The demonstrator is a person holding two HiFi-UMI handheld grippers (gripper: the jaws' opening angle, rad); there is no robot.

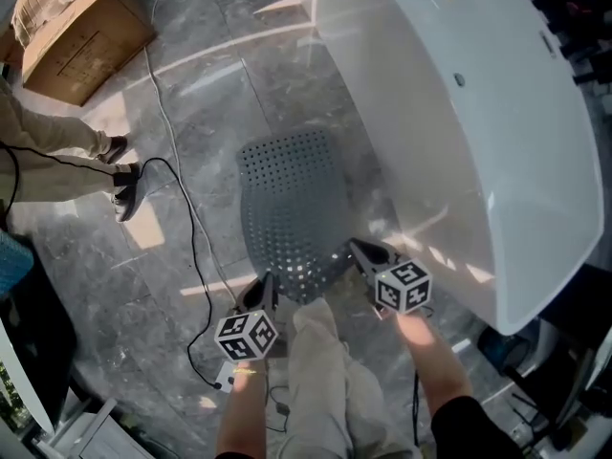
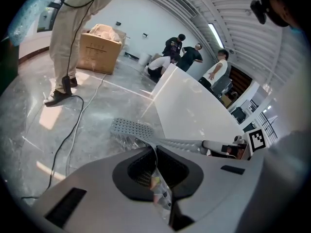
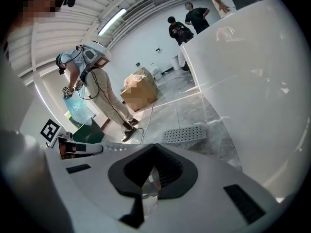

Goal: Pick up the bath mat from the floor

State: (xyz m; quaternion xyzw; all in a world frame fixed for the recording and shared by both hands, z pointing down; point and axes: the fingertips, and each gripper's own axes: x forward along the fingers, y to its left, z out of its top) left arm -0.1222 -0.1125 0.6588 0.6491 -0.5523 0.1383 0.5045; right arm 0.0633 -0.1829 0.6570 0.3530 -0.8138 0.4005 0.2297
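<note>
The grey perforated bath mat (image 1: 292,208) lies lengthwise on the marble floor beside the tub, its near end raised and its far end resting on the tiles. My left gripper (image 1: 267,289) is shut on the mat's near left corner. My right gripper (image 1: 363,251) is shut on the near right corner. In the left gripper view the mat (image 2: 130,128) runs from the shut left gripper (image 2: 154,152) out to the floor. In the right gripper view the mat's thin edge is pinched in the right gripper (image 3: 155,150), with its far end (image 3: 185,134) on the floor.
A white bathtub (image 1: 459,113) stands close on the right of the mat. A black cable (image 1: 186,213) snakes over the floor at left, near a standing person's shoes (image 1: 121,175). A cardboard box (image 1: 81,36) sits at the far left. Several people stand beyond the tub.
</note>
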